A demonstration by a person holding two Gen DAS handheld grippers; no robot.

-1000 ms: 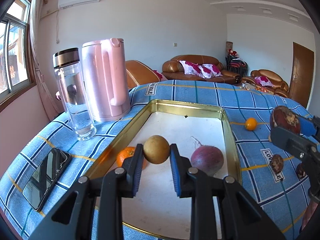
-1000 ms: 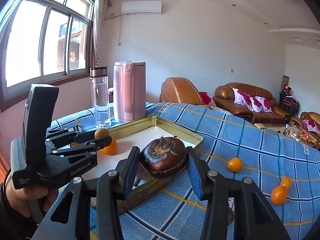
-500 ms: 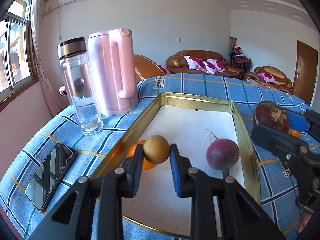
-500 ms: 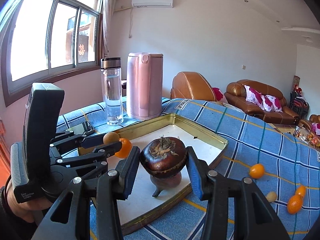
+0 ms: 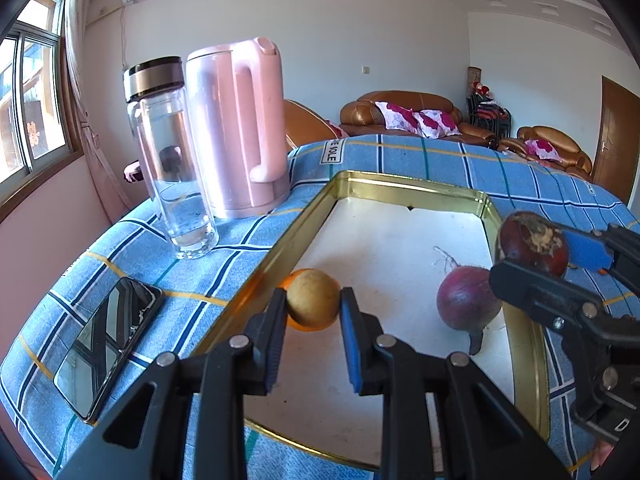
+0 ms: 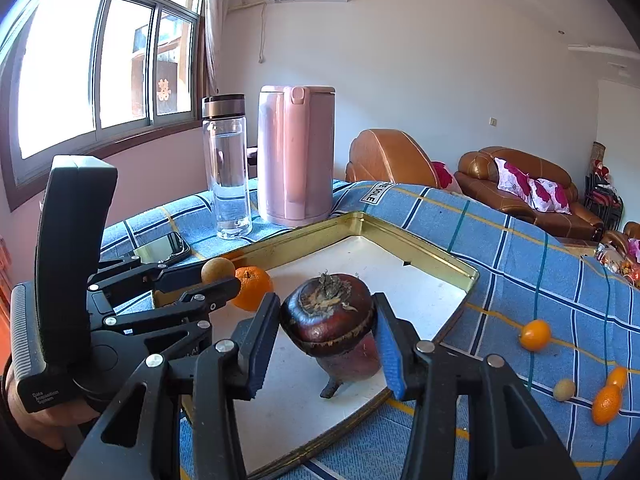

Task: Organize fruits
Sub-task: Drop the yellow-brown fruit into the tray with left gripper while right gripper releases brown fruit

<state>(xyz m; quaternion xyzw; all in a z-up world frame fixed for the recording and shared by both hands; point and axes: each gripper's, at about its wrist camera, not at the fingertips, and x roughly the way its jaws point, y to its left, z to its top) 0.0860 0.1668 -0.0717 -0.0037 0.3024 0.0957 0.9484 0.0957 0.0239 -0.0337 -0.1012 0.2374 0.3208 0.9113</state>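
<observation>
A gold-rimmed tray [image 5: 404, 188] lies on the blue checked tablecloth [image 6: 520, 248], and its white floor holds 2 fruits: a reddish-purple fruit [image 5: 466, 302] with a dark stem near the right rim, and an orange [image 6: 253, 287] near the left rim. Beside the tray stand a pink kettle [image 5: 236, 128] and a clear bottle [image 5: 170, 156] with a little water at the bottom; a phone [image 5: 106, 344] lies flat nearer the table edge. The right gripper [image 6: 326, 332] is clamped on a dark brown mangosteen [image 6: 328, 312], held above the tray directly over the purple fruit. The left gripper [image 5: 313, 312] is pinched tight on a small tan fruit [image 5: 313, 304], held over the tray in front of the orange. On the cloth outside the tray lie 3 small oranges [image 6: 535, 335] and 1 small tan fruit.
</observation>
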